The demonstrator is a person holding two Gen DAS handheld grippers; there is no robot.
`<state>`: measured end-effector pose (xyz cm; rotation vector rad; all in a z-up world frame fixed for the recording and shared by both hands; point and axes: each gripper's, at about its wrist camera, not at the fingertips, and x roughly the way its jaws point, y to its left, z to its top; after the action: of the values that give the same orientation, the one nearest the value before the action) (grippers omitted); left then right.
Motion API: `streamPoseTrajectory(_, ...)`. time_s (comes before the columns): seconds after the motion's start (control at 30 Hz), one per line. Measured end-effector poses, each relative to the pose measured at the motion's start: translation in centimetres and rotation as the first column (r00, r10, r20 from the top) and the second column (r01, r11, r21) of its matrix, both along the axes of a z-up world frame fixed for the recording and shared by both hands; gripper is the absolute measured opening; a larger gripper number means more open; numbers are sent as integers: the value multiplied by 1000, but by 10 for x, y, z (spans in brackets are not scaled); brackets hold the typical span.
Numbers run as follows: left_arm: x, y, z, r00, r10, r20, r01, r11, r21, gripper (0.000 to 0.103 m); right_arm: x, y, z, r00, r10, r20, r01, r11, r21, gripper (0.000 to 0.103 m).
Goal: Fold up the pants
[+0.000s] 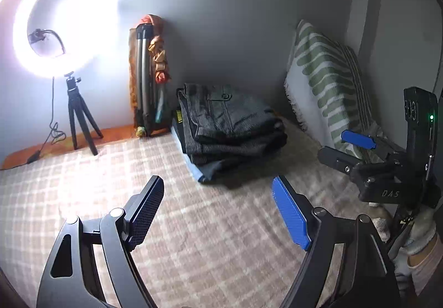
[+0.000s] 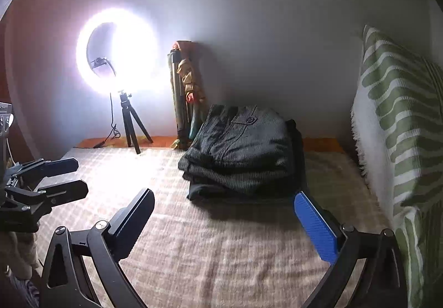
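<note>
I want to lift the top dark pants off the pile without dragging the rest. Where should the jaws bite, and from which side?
Grip the top pants at their near folded edge, coming in low from the front with the right gripper; that edge overhangs the stack toward the camera, apart from the cushion.

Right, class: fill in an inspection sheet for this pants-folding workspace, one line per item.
Surface: checked beige bedcover, bare in front of the grippers.
Job's things: folded dark pants on top of a stack of folded clothes near the wall.
Clutter: folded tripod wrapped in patterned cloth, leaning on the wall.
Grippers: left gripper open, empty; right gripper open, empty.
Cables: black cable hanging from the ring light.
Surroundings: green-striped pillow on the right, grey wall.
</note>
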<state>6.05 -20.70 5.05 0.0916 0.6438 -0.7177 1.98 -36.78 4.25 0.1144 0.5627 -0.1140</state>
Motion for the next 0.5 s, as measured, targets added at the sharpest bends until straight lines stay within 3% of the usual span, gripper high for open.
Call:
streamPoseTrajectory(0.17, -14, 12, -12, 1000, 19, -13, -19, 1000, -5, 81, -13, 4, -17, 999, -41, 1, 41, 999, 31, 103)
streamPoseTrajectory(0.5, -25, 25, -38, 999, 49, -13, -49, 999, -1, 81, -22, 16, -30, 998, -62, -2, 62, 998, 6, 103)
